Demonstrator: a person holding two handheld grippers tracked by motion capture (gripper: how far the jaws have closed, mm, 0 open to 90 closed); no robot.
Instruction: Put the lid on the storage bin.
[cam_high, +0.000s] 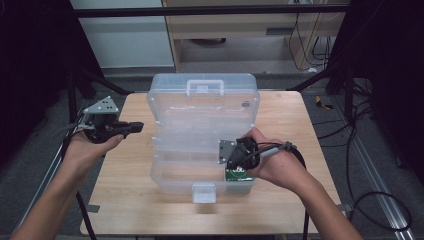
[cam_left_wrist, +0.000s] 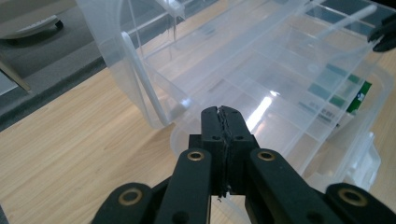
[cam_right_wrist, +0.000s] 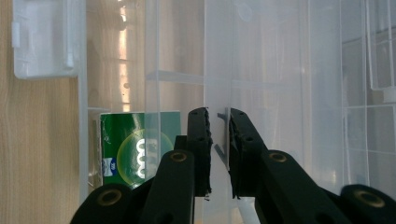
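- Left gripper (cam_left_wrist: 222, 116): its jaws are pressing flat together with nothing between them. In the high view the left gripper (cam_high: 131, 128) is hovering over the left part of the surface, just beside the box's left wall and not touching it.
- Right gripper (cam_right_wrist: 218, 122): its jaws are standing at a narrow gap, pinching a thin clear divider wall (cam_right_wrist: 217, 88) of the box's inner tray. In the high view the right gripper (cam_high: 230, 156) is sitting over the right half of the box.
- Clear plastic organiser box (cam_high: 165, 175): it is lying open in the middle of the surface, the lid (cam_high: 205, 102) leaning back on the far side, its handle (cam_high: 205, 86) at the top edge. A white latch (cam_high: 204, 192) is hanging at the middle of the near wall.
- Green packet (cam_high: 237, 174): it is lying inside the near right compartment of the box, just below the right gripper. In the right gripper view the green packet (cam_right_wrist: 135, 149) is showing behind a clear wall, left of the jaws.
- Wooden surface (cam_high: 285, 120): it is carrying the box.
- Hands: the left hand (cam_high: 90, 147) and the right hand (cam_high: 275, 162) are each gripping one gripper.
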